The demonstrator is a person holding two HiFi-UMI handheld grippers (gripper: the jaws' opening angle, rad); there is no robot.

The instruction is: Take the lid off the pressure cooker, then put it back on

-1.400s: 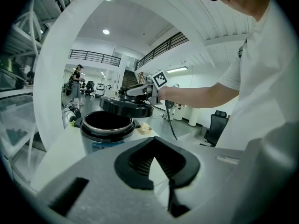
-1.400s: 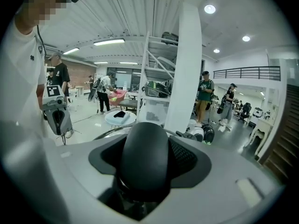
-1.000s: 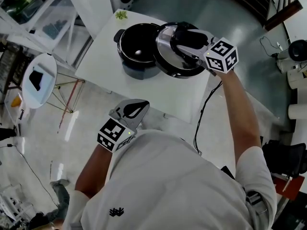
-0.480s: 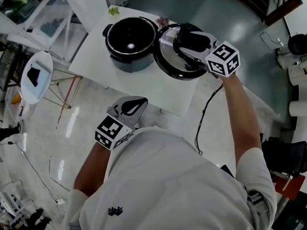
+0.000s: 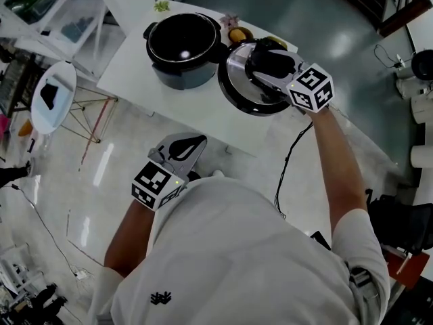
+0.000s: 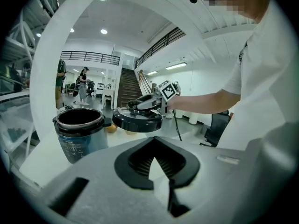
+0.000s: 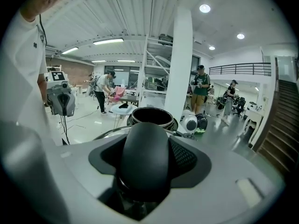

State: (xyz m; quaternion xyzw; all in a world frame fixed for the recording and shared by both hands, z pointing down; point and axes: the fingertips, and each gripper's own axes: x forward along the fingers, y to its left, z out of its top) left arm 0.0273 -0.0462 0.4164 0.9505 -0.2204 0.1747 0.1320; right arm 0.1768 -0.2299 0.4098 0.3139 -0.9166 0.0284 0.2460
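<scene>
The open black pressure cooker pot point(image 5: 183, 39) stands on the white table point(image 5: 135, 70), also seen in the left gripper view point(image 6: 79, 129). Its chrome-rimmed lid point(image 5: 240, 93) hangs just right of the pot, over the table. My right gripper point(image 5: 270, 61) is shut on the lid's black handle point(image 7: 142, 157), which fills the space between its jaws. My left gripper point(image 5: 184, 151) is off the table's near edge, close to my body. Its pads meet at the tip with nothing between them. From there I see the lid point(image 6: 137, 121) held level beside the pot.
Small yellow items point(image 5: 237, 34) and a green sprig point(image 5: 161, 5) lie at the table's far edge. A round white side table point(image 5: 51, 100) stands to the left on the floor. A black cable point(image 5: 287, 168) hangs off the table's right side. People stand in the background hall.
The lid has moved right, away from the pot, and slightly lower, so a small gap now shows between them. My left gripper has drifted a little left near my body.
</scene>
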